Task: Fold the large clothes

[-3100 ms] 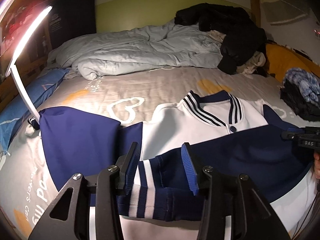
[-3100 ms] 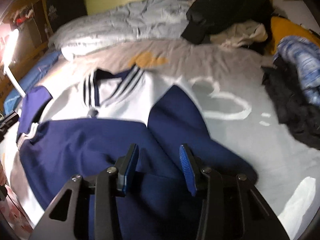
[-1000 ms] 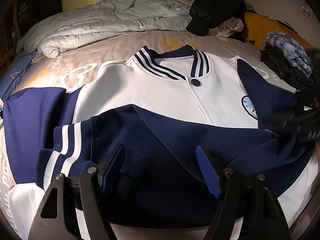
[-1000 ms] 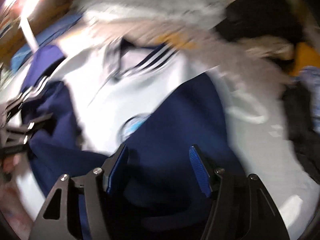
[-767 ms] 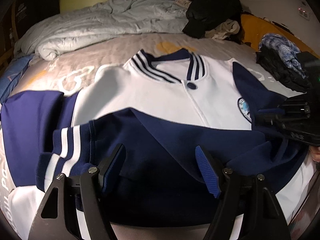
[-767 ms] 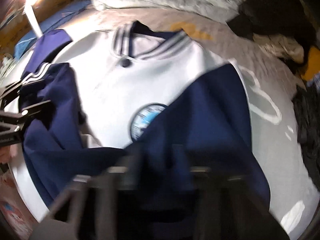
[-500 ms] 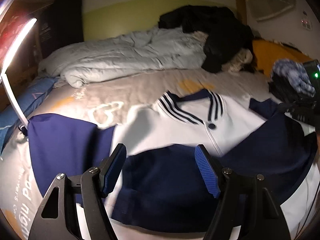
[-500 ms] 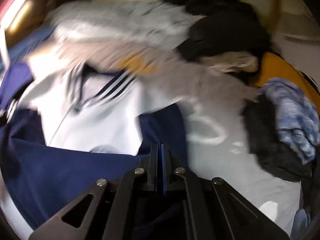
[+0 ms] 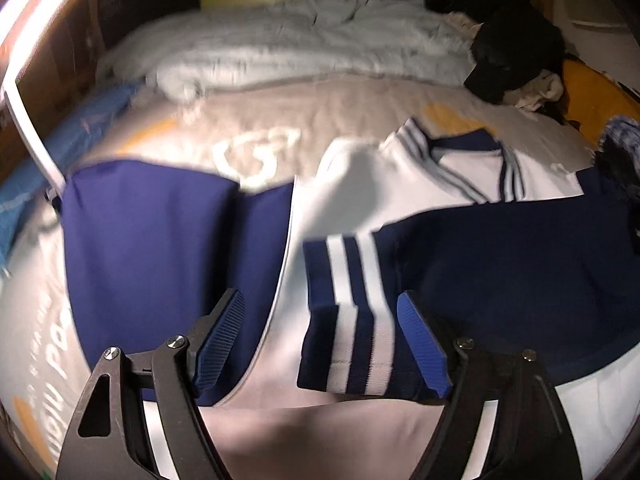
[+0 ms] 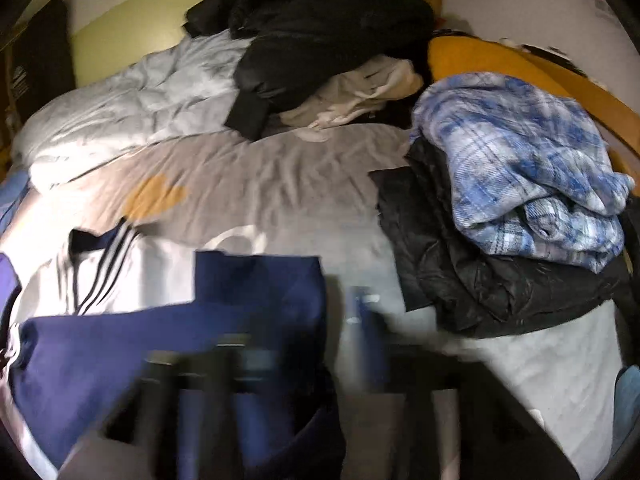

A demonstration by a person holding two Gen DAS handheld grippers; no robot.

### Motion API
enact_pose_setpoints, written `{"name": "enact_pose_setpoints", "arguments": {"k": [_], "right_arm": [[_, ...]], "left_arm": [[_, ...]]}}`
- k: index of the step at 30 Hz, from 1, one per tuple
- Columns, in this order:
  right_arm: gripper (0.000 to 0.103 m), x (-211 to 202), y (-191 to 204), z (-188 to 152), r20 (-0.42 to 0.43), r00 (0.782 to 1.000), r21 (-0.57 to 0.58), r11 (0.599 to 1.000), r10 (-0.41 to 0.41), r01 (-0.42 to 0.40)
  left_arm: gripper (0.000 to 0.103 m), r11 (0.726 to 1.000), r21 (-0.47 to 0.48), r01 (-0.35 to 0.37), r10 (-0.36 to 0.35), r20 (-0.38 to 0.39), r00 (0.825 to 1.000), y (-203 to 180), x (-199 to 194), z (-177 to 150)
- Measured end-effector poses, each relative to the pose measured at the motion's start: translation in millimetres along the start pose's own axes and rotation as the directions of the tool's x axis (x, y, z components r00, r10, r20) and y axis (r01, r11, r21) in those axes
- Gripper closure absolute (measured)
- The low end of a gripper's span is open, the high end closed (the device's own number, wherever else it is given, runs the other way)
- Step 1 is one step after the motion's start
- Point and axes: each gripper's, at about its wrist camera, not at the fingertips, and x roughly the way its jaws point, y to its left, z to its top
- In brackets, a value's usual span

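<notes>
White-navy jacket [image 9: 360, 184] (sleeve folded across) on bed

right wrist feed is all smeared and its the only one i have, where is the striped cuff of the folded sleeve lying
observer: The striped cuff lies on the white front of the jacket, right in front of the left gripper.
operator: is left gripping it
observer: No. Its jaws are open and have just been opening; the cuff sits between the fingers, and the pads do not appear to press it.
operator: and the other sleeve
observer: The other sleeve is spread flat out to the left on the bed sheet, not yet folded in.
operator: anything near it
observer: A white lamp arm stands at its far left corner.
</notes>
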Motion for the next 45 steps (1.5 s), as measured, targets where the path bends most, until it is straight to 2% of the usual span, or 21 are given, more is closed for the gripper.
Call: {"name": "enact_pose_setpoints", "arguments": {"k": [2, 5, 6, 9, 11, 15, 19, 21, 23, 26, 28, 29, 31, 33, 35, 36, 37, 39, 42, 43, 45], "right_arm": [[0.038, -2, 5, -1, -0.011, 1.0, -0.028, 0.999, 0.023, -0.023], [0.021, 11, 9, -7, -0.166, 0.982, -0.07, 0.992, 0.094, -0.107], [0.021, 22, 10, -13, -0.247, 0.964, -0.085, 0.989, 0.099, -0.124], [0.021, 39, 7, -22, -0.293, 0.954, -0.105, 0.99, 0.062, -0.096], [0.04, 40, 6, -19, -0.275, 0.954, -0.091, 0.984, 0.12, -0.15], [0.1, 29, 9, -11, -0.184, 0.974, -0.109, 0.983, 0.128, -0.15], [0.1, -1, 0, 1, 0.036, 0.997, -0.053, 0.997, 0.062, -0.06], [0.1, -8, -6, 6, 0.084, 0.996, -0.015, 0.999, 0.039, -0.038], [0.1, 3, -12, 8, 0.052, 0.999, 0.002, 1.0, 0.006, -0.006], [0.1, 38, -11, 0, -0.092, 0.992, -0.033, 0.996, -0.091, 0.088], [0.098, 52, -9, -6, -0.14, 0.98, -0.062, 0.989, -0.14, 0.132], [0.097, 50, -9, -6, -0.135, 0.98, -0.06, 0.988, -0.149, 0.142], [0.069, 33, -13, -1, -0.102, 0.986, -0.031, 0.991, -0.133, 0.131], [0.053, 12, -18, 2, -0.057, 0.995, 0.006, 0.997, -0.076, 0.077], [0.05, -10, -24, 3, -0.032, 0.999, 0.048, 0.999, -0.02, 0.022], [0.042, -18, -29, 2, -0.031, 1.0, 0.07, 0.998, -0.001, 0.003], [0.035, -22, -30, 1, -0.034, 0.999, 0.086, 0.996, 0.014, -0.011], [0.034, -31, -36, -9, -0.065, 0.997, 0.111, 0.993, 0.041, -0.033], [0.034, -29, -36, -19, -0.113, 0.993, 0.098, 0.995, 0.03, -0.019], [0.034, -29, -34, -20, -0.112, 0.993, 0.094, 0.996, 0.023, -0.013], [0.034, -32, -36, -24, -0.11, 0.994, 0.105, 0.995, 0.017, -0.005]], "left_arm": [[0.025, 0.998, -0.045, 0.04, -0.041, -0.039, 0.998, 6, 8, -2], [0.025, 0.99, -0.095, 0.1, -0.107, -0.073, 0.992, 14, 17, -2], [0.025, 0.987, -0.106, 0.121, -0.129, -0.08, 0.988, 16, 20, -2], [0.032, 0.984, -0.108, 0.144, -0.153, -0.08, 0.985, 17, 23, -4], [0.053, 0.98, -0.096, 0.177, -0.183, -0.069, 0.981, 15, 21, -5], [0.076, 0.986, -0.041, 0.163, -0.164, -0.028, 0.986, 4, 11, -3], [0.094, 0.983, -0.009, 0.186, -0.186, -0.014, 0.982, -3, 8, 1], [0.095, 0.984, 0.009, 0.179, -0.179, -0.012, 0.984, -6, 8, 1], [0.094, 0.983, 0.019, 0.185, -0.184, -0.023, 0.983, -8, 10, 0], [0.076, 0.98, 0.013, 0.199, -0.198, -0.028, 0.98, -9, 14, 1], [0.054, 0.974, -0.007, 0.228, -0.228, -0.019, 0.973, -8, 14, 3], [0.053, 0.968, -0.019, 0.251, -0.251, -0.013, 0.968, -7, 14, 4], [0.05, 0.952, -0.038, 0.304, -0.304, -0.005, 0.953, -7, 13, 6], [0.043, 0.937, -0.047, 0.347, -0.347, 0.004, 0.938, -10, 13, 8], [0.04, 0.919, -0.051, 0.391, -0.392, -0.007, 0.92, -16, 16, 9], [0.036, 0.913, -0.051, 0.405, -0.406, -0.033, 0.913, -20, 21, 10], [0.035, 0.912, -0.054, 0.406, -0.409, -0.068, 0.91, -25, 26, 10], [0.036, 0.92, -0.051, 0.388, -0.391, -0.094, 0.916, -32, 32, 8], [0.068, 0.948, -0.005, 0.317, -0.316, -0.069, 0.946, -38, 29, 7], [0.096, 0.952, -0.004, 0.307, -0.307, -0.05, 0.95, -37, 27, 7], [0.096, 0.959, -0.02, 0.281, -0.281, 0.024, 0.96, -29, 18, 11]]}}
